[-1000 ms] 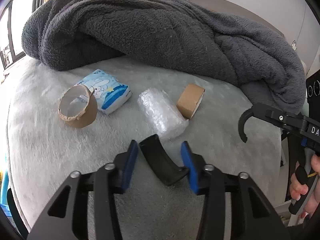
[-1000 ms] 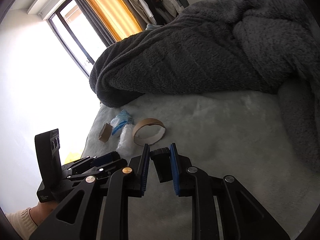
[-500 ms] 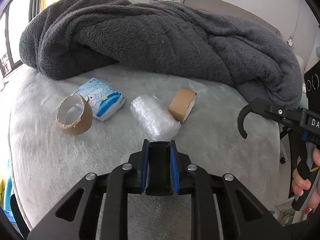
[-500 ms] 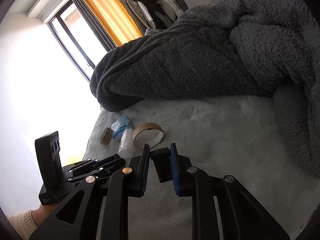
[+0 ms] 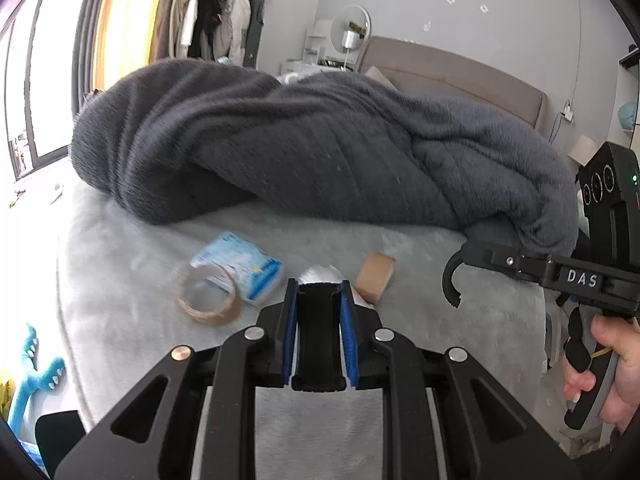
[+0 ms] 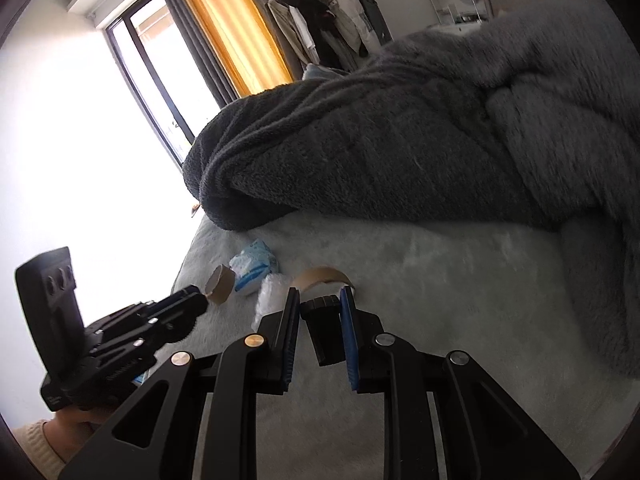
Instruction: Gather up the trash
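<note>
My left gripper [image 5: 319, 296] is shut on a curved black plastic piece [image 5: 318, 332], held above the pale bed cover [image 5: 420, 312]. Beyond it lie an empty tape ring [image 5: 210, 300], a blue-and-white tissue pack [image 5: 240, 266], a clear bubble-wrap wad [image 5: 322, 274] partly hidden by my fingers, and a small brown tape core [image 5: 374, 276]. My right gripper [image 6: 320, 300] is shut on another black plastic piece [image 6: 326, 328]. In the right wrist view the tape core [image 6: 219, 283], tissue pack [image 6: 253, 266], bubble wrap [image 6: 271, 294] and ring [image 6: 322, 276] lie ahead.
A bulky dark grey blanket [image 5: 320, 152] covers the far half of the bed. The right gripper's body [image 5: 560, 276] shows at the right in the left wrist view. A window [image 6: 160, 92] and orange curtain [image 6: 228, 32] stand left. A blue toy [image 5: 34, 376] lies on the floor.
My left gripper closed on the black plastic piece, then lifted and tilted up, so the trash items dropped lower in view. The right gripper stayed shut on its piece and rose slightly.
</note>
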Motion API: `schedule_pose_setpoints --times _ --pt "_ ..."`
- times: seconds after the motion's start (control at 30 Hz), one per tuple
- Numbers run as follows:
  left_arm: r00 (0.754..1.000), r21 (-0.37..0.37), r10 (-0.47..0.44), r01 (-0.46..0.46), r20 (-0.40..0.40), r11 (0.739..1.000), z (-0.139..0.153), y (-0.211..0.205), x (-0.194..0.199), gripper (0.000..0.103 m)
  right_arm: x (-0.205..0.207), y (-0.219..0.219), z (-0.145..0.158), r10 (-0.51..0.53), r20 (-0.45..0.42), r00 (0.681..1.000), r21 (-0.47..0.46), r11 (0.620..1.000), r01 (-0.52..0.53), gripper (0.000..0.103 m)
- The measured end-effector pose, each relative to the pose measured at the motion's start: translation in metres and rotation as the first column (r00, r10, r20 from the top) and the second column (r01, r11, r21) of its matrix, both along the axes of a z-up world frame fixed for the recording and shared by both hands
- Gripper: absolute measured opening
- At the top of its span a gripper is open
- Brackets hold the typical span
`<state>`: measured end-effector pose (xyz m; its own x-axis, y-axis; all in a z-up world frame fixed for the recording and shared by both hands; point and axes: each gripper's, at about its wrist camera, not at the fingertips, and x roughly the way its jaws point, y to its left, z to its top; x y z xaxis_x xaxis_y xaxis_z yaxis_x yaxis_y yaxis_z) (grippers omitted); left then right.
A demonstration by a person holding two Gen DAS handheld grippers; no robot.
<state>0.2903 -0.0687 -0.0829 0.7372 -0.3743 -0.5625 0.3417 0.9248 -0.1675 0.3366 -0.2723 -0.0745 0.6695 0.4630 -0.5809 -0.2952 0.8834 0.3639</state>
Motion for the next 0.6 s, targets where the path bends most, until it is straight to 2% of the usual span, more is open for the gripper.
schedule_pose_setpoints --times 0.3,0.6 --pt "0.998 -0.012 0.054 -0.054 0.025 0.998 0.012 0.039 -0.005 0.022 0.002 0.046 0.013 0.024 0.054 0.998 -0.104 0.994 -0.018 0.021" --pt "0.993 -0.003 0.115 -0.115 -0.017 0.993 0.007 0.081 -0.004 0.022 0.002 0.1 0.023 0.085 0.103 0.991 -0.197 0.978 -0.063 0.021"
